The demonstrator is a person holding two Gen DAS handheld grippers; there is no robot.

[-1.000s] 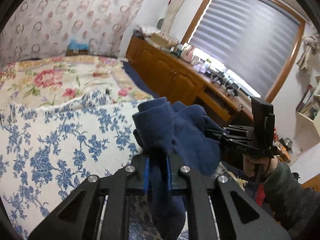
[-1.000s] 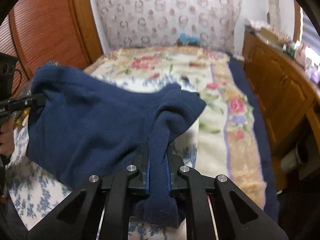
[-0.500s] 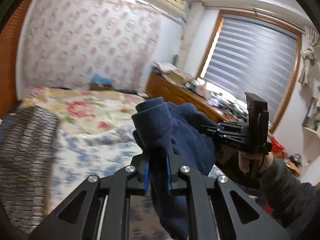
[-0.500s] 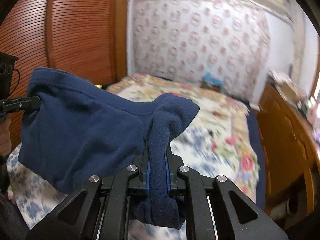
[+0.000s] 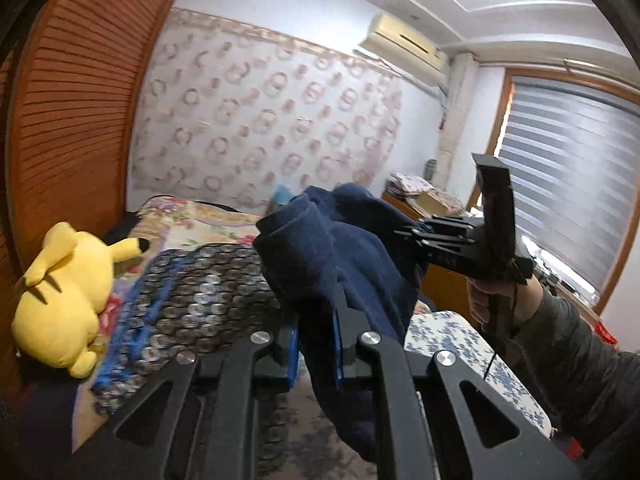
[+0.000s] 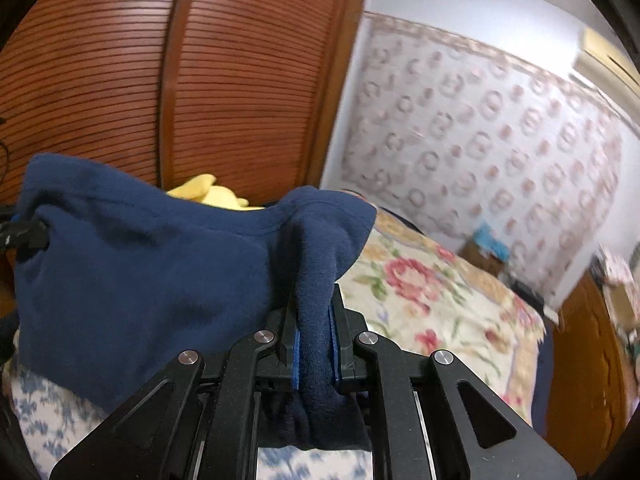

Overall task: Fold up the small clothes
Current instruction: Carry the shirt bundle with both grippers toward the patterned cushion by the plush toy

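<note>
A small dark navy fleece garment (image 5: 340, 248) hangs in the air between both grippers, above the bed. My left gripper (image 5: 316, 344) is shut on one bunched edge of it. My right gripper (image 6: 314, 332) is shut on another edge; the garment (image 6: 152, 276) spreads from it to the left, where the left gripper's tip (image 6: 24, 236) pinches its far corner. The right gripper also shows in the left wrist view (image 5: 416, 236), held by a hand, its fingertips buried in the cloth.
A yellow plush toy (image 5: 60, 292) lies at the left by the slatted wooden wardrobe (image 6: 160, 80). A dark patterned blanket (image 5: 192, 292) and a floral bedspread (image 6: 440, 292) cover the bed. A wooden dresser (image 6: 588, 360) stands at the right.
Both grippers have lifted and swung left with the garment, toward the wardrobe. The plush toy and more wall and ceiling have come into view. Both grips are unchanged.
</note>
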